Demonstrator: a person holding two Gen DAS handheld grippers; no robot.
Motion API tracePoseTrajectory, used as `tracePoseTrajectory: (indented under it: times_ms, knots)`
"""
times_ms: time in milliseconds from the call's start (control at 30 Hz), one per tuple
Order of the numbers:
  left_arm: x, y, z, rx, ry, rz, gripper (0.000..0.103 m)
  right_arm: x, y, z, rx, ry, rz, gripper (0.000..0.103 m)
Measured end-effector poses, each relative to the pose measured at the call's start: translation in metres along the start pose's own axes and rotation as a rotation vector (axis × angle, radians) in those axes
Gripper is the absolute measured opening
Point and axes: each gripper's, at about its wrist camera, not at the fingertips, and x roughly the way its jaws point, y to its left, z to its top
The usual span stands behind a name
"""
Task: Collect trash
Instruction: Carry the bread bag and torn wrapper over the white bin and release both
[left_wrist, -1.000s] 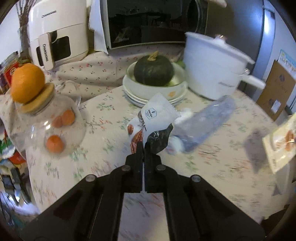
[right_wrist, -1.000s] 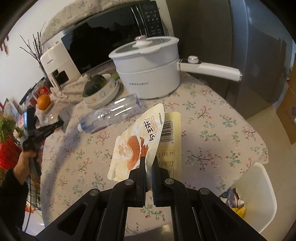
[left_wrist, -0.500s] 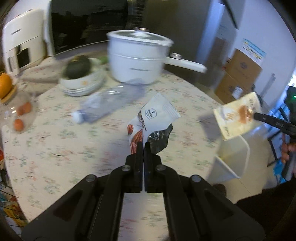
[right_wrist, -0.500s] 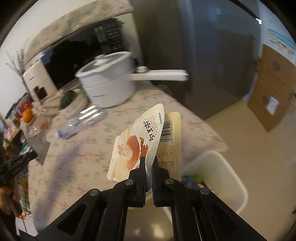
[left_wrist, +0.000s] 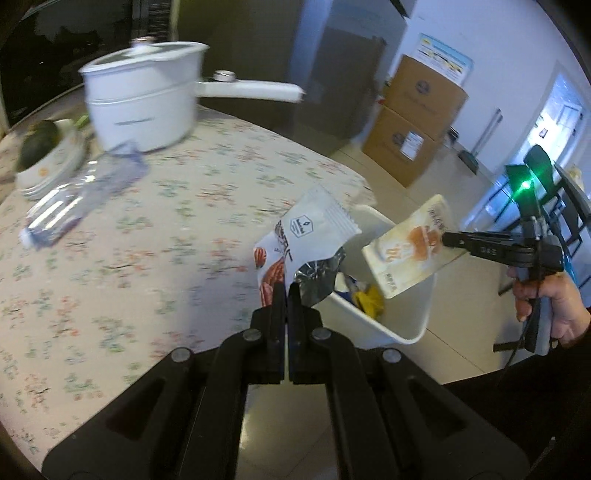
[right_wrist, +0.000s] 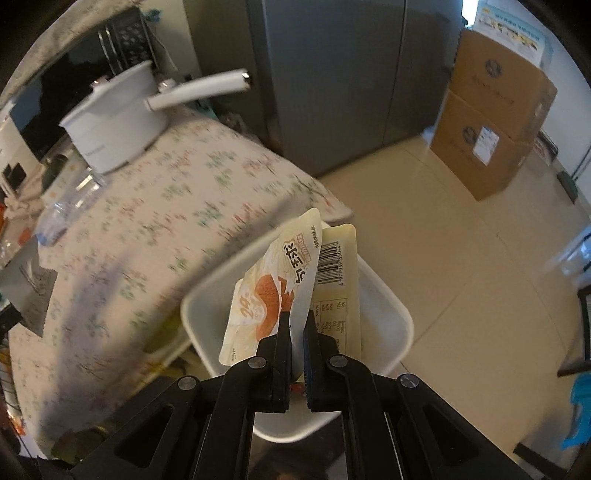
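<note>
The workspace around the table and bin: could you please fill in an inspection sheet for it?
Surface: round table under a floral cloth.
Job's things: white bin on the floor by the table edge, some trash inside; nut wrapper and cream snack packet, each held above the bin.
Clutter: plastic bottle lying on the table; white pot; squash in stacked bowls.
Grippers: left gripper shut on the nut wrapper; right gripper shut on the cream snack packet.
Cables: a thin lead hangs by the right hand.
Surroundings: cardboard boxes, grey fridge, tiled floor.
</note>
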Motion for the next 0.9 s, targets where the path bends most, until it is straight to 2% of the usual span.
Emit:
tracePoseTrajectory:
  times_ms: [200,267,400,467,500,900]
  knots:
    - [0.029,-0.030,0.005,0.036,0.041,-0.047,0.001,0.012,-0.011,-0.005,-0.003,0.037,-0.014,0.006]
    - [0.037,-0.038,0.007,0.042,0.053,-0.059,0.001,0.017,-0.016,-0.005,0.013,0.052,-0.017,0.010]
    - [0.052,-0.048,0.006,0.057,0.076,-0.073,0.001,0.019,-0.025,-0.006,0.044,0.068,-0.016,0.021]
    - [0.060,-0.053,0.005,0.062,0.087,-0.079,0.001,0.016,-0.029,-0.006,0.054,0.059,-0.021,0.037]
    - [0.064,-0.055,0.004,0.065,0.094,-0.082,0.001,0.013,-0.030,-0.006,0.059,0.051,-0.020,0.040]
    - [0.114,-0.091,0.001,0.107,0.158,-0.158,0.001,-0.004,-0.043,-0.008,0.075,0.005,-0.045,0.052]
